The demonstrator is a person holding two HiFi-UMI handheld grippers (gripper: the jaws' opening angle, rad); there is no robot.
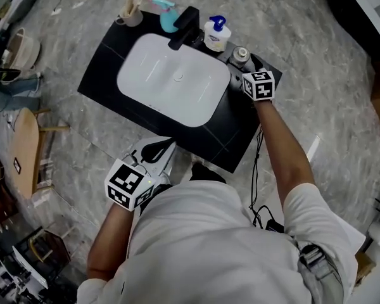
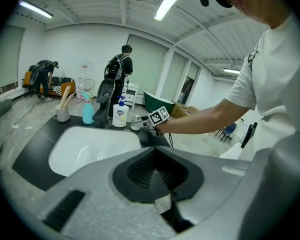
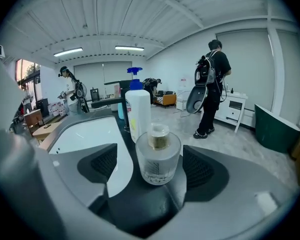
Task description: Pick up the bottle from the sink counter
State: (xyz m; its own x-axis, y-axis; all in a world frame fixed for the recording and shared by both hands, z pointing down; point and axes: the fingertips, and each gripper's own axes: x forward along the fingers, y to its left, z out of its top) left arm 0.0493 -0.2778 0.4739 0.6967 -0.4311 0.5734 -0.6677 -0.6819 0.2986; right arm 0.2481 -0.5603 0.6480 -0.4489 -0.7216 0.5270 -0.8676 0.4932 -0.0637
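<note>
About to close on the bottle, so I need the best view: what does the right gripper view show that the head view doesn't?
Only the right gripper view: the right gripper's jaws stand apart with the bottle between them, a gap on each side; a person with a backpack stands in the room behind.
Only the head view: the left gripper, short of the counter, and a cup at the counter's far left corner.
Both: the bottle, the soap pump, the faucet and the sink.

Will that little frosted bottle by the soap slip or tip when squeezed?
Probably rigid and heavy for its size: the bottle looks like thick frosted glass. Its round sides may slip between the fingers. It is squat, so tipping seems unlikely.
</note>
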